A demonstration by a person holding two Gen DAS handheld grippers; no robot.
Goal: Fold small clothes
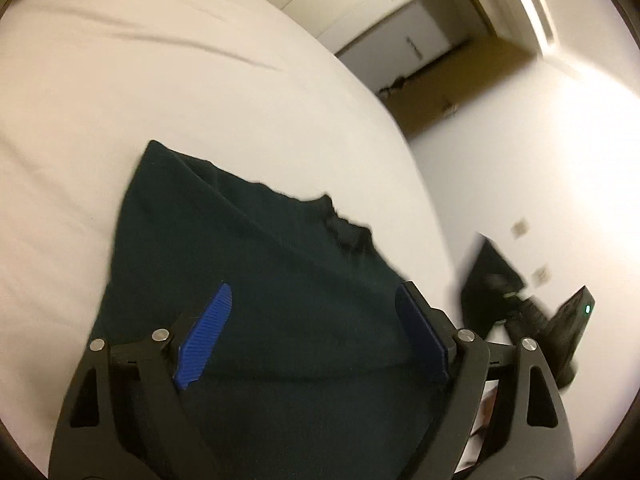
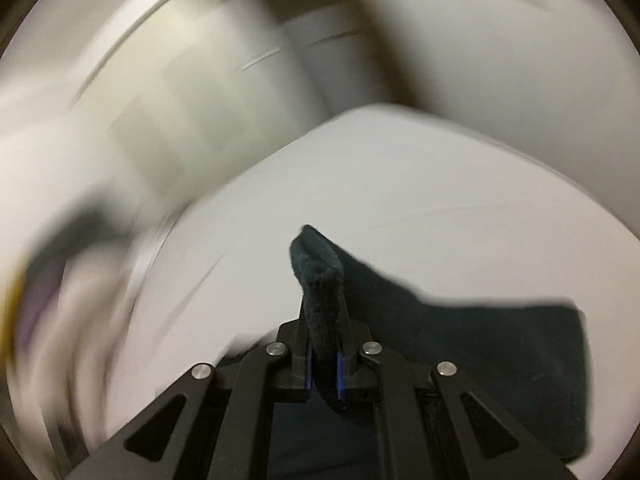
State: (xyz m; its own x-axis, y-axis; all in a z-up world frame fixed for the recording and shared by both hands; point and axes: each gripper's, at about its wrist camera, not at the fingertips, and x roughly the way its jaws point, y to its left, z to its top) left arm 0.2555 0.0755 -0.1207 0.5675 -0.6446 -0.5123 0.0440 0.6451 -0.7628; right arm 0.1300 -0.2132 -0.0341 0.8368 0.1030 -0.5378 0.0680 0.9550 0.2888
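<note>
Right-wrist background smeared by blur; dark garment (image 2: 500, 344) cut off below.

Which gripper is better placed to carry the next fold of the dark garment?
Probably the right gripper: it is shut on an edge of the dark garment. The left gripper is open above it, gripping nothing.

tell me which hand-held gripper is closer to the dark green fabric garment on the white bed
Right. The right hand-held gripper is shut on a fold of the dark green fabric garment; the left hand-held gripper hangs open over it, pads not pressing.
</note>
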